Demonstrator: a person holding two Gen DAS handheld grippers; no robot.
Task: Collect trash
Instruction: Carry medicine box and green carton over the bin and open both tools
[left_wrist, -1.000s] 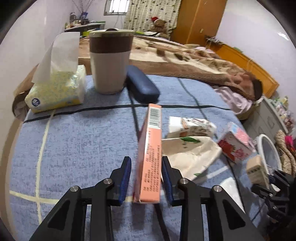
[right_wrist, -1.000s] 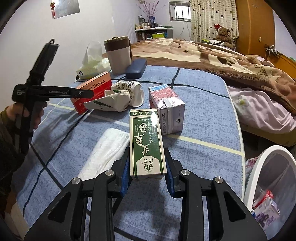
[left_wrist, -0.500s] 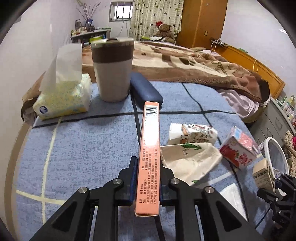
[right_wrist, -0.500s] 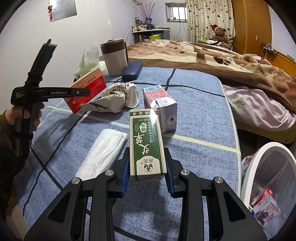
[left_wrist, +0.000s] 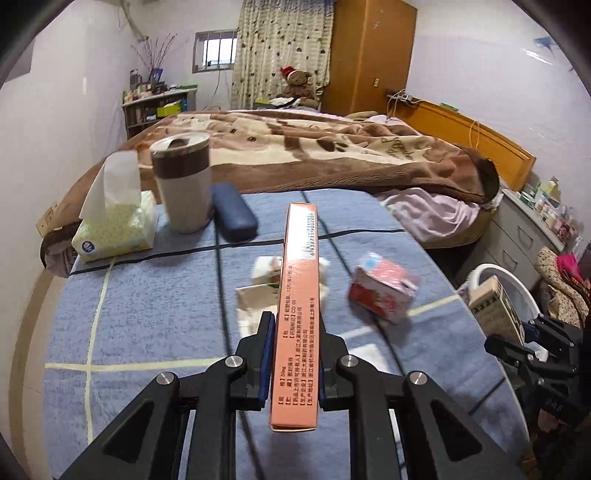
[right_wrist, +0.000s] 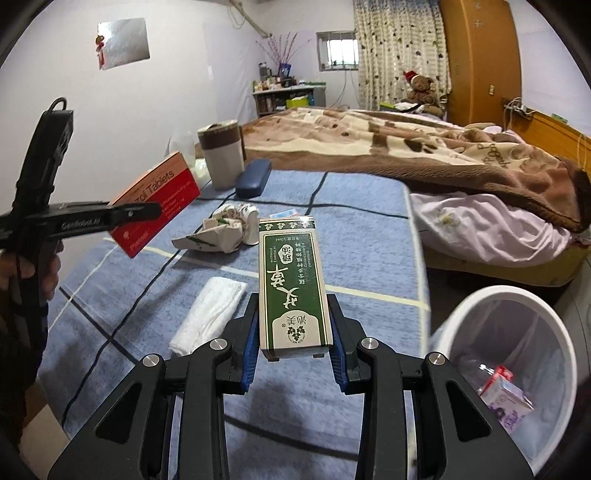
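Observation:
My left gripper (left_wrist: 293, 325) is shut on a slim orange tablet box (left_wrist: 299, 280), held on edge above the blue tablecloth. The right wrist view shows that box (right_wrist: 159, 199) lifted at the left in the left gripper (right_wrist: 147, 212). My right gripper (right_wrist: 293, 306) is shut on a green and white box (right_wrist: 291, 273), also off the table. A white trash bin (right_wrist: 517, 295) stands below the table's right edge. On the cloth lie a crumpled paper wrapper (right_wrist: 221, 232), a folded white tissue (right_wrist: 210, 314) and a red carton (left_wrist: 384, 291).
A tissue pack (left_wrist: 114, 232), a brown and cream tumbler (left_wrist: 183, 192) and a dark blue case (left_wrist: 234, 214) stand at the table's far side. A bed with a brown blanket (left_wrist: 332, 155) lies beyond. A carton (right_wrist: 506, 395) sits inside the bin.
The left gripper's jaws closed on the orange box and lifted it off the cloth. The right gripper rose a little with the green box, and more of the bin came into view.

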